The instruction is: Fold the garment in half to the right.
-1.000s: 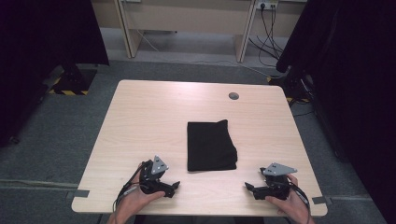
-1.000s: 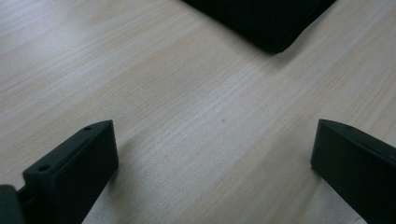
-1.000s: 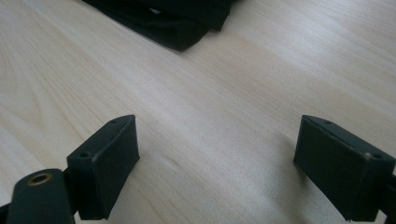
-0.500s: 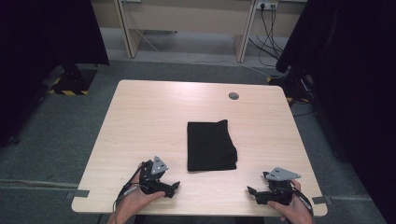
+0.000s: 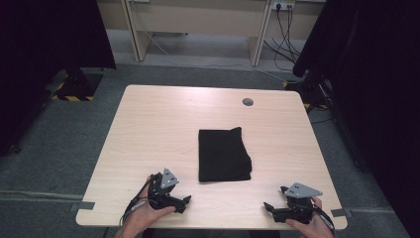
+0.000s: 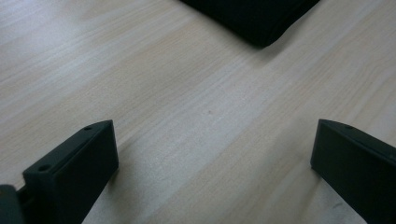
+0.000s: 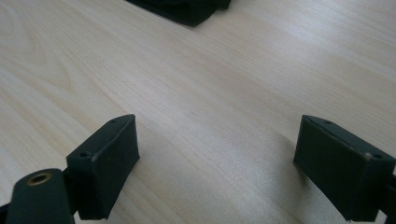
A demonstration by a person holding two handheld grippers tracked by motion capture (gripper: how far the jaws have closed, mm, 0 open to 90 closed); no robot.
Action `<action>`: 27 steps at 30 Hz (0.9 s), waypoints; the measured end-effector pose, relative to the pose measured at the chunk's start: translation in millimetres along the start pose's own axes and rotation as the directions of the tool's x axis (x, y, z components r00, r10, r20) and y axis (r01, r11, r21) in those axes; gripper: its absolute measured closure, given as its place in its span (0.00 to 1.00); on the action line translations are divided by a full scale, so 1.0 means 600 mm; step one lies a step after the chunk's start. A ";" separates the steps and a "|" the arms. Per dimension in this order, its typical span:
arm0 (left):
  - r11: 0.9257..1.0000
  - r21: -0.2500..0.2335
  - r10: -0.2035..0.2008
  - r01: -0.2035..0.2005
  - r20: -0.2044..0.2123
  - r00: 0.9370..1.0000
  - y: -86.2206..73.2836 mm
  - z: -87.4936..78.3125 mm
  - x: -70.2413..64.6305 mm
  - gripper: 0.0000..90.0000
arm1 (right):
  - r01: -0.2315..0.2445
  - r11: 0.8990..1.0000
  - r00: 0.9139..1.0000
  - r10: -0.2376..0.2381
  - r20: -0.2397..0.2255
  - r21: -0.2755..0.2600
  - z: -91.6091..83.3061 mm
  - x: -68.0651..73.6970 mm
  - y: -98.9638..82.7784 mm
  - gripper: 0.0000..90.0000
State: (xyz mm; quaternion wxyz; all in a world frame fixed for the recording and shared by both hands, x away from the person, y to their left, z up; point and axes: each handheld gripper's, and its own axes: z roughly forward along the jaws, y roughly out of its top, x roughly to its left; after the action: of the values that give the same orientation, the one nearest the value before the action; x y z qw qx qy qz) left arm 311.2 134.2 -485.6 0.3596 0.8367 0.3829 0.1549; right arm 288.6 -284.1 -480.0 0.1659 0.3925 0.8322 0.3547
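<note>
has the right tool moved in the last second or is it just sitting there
Yes. In the high view the right tool has slid back toward the table's near edge, away from the folded black cloth, which has stayed put.

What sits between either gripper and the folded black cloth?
Nothing visible. Bare table lies between the left gripper and the black cloth, and between the right gripper and it. Both grippers are open and apart from the cloth.
</note>
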 end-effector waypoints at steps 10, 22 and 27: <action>1.000 -0.001 0.003 -0.003 0.004 1.000 -0.007 -0.007 -0.010 0.00 | -0.005 1.000 1.000 0.005 0.002 -0.007 -0.008 0.007 -0.009 0.16; 1.000 -0.001 0.004 -0.004 0.005 1.000 -0.013 -0.013 -0.019 0.00 | -0.007 1.000 1.000 0.008 0.009 -0.030 -0.017 0.014 -0.023 0.16; 1.000 -0.001 0.004 -0.004 0.005 1.000 -0.013 -0.013 -0.019 0.00 | -0.012 0.999 1.000 0.012 0.009 -0.034 -0.019 0.014 -0.025 0.16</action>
State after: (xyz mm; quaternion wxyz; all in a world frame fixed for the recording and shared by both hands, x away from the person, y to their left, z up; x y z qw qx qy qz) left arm 295.4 133.0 -485.7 0.3606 0.8378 0.3802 0.1536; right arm 268.8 -289.2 -483.1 0.1742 0.3961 0.8231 0.3678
